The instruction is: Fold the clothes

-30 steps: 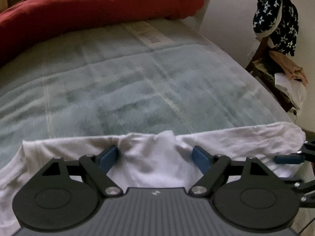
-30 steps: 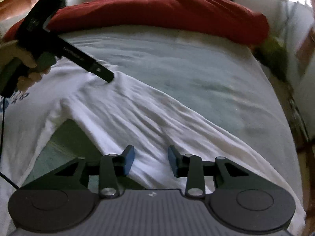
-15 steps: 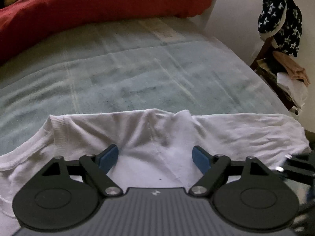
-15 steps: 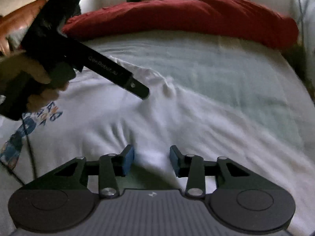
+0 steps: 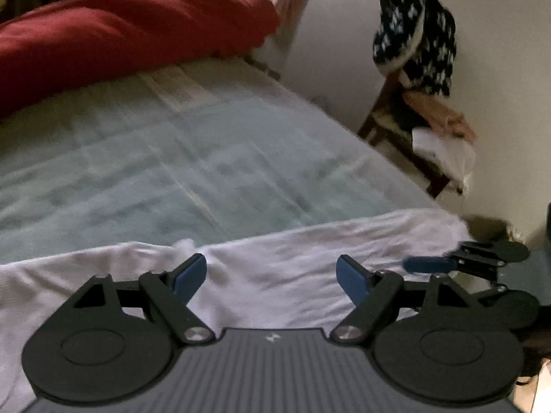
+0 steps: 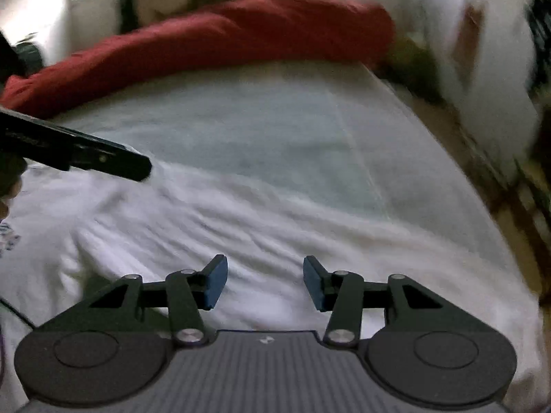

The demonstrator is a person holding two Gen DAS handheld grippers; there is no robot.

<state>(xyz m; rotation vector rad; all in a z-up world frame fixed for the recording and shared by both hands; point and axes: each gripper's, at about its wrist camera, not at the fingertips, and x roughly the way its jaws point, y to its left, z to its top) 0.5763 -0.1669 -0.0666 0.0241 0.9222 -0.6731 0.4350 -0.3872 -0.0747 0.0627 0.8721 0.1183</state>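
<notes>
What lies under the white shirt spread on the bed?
The white shirt lies on a pale blue-green bed cover, visible beyond its far edge. Whatever is directly beneath the shirt is covered and cannot be seen.

Bed [image 5: 206, 158] w/ pale blue-green sheet. White garment [image 5: 292, 268] spread flat across near edge, wrinkled. Red blanket [image 5: 120, 41] bunched along far end, well apart from garment.
</notes>
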